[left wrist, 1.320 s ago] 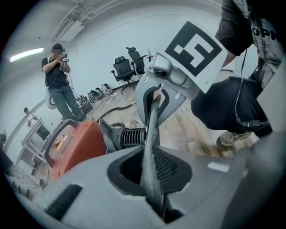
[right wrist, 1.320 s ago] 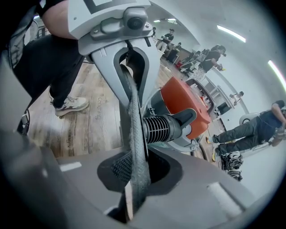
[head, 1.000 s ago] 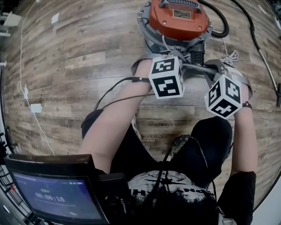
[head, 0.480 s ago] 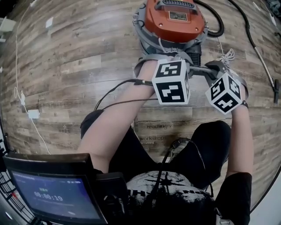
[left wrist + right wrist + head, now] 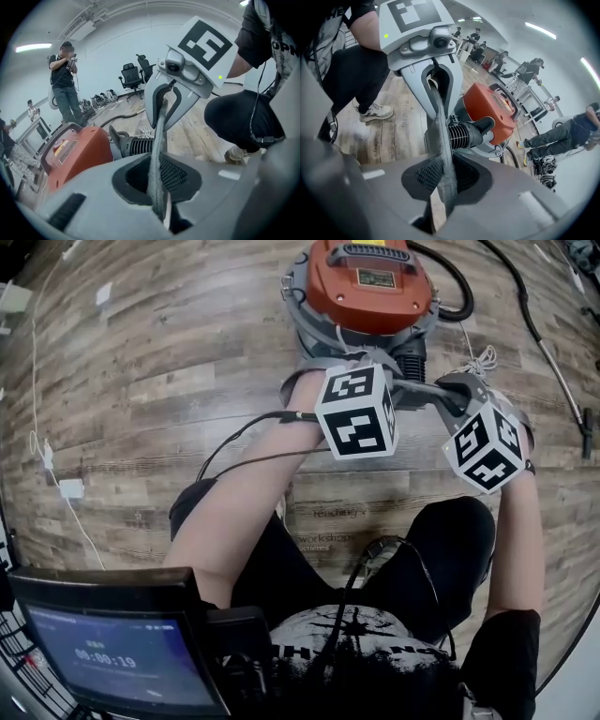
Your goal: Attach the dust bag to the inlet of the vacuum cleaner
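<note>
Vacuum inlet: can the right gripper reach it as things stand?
Probably yes: the ribbed black inlet lies just ahead of the right gripper, with nothing solid between. But its jaws are shut on the grey dust bag, so it arrives occupied.

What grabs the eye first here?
The orange vacuum cleaner stands out on the wood floor at the top of the head view. Just below it, the left gripper and right gripper carry black-and-white marker cubes. Both are shut on a strip of the grey dust bag, pulled straight between them close to the black ribbed inlet.
</note>
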Demonstrator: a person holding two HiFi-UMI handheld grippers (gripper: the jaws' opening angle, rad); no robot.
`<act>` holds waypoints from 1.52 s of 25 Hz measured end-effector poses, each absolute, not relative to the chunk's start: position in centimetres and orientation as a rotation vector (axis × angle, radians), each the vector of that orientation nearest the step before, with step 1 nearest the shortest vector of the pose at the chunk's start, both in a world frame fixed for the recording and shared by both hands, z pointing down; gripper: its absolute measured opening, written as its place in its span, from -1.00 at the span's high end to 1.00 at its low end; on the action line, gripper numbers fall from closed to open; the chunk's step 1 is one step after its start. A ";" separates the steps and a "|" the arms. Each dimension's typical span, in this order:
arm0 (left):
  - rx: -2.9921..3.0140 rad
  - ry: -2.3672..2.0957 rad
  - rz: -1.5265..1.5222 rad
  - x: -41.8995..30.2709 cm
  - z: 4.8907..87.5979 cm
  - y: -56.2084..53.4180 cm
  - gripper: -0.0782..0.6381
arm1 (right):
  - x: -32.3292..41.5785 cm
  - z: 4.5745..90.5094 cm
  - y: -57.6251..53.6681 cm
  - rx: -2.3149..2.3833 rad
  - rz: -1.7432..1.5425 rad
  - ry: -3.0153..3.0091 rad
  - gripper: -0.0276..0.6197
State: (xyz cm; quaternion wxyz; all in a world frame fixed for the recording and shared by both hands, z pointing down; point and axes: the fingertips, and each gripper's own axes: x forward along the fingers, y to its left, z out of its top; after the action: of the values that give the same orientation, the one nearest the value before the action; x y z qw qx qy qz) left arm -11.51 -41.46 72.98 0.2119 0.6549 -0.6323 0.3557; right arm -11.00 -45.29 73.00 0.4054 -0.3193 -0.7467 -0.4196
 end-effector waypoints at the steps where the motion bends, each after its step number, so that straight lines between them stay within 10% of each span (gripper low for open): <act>1: 1.815 -1.757 0.977 -11.6 73.1 -41.5 0.68 | -11.2 72.9 -45.3 -0.805 -1.077 -1.877 0.74; 38: 1.777 -1.772 1.008 -11.6 73.6 -41.8 0.69 | -11.5 71.6 -44.7 -0.739 -1.125 -1.922 0.73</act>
State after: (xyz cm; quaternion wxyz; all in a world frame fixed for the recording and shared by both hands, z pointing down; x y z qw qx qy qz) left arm -11.62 -41.81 73.59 0.2167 0.6416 -0.6397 0.3637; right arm -11.51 -44.67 71.59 0.3872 -0.2905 -0.7552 -0.4421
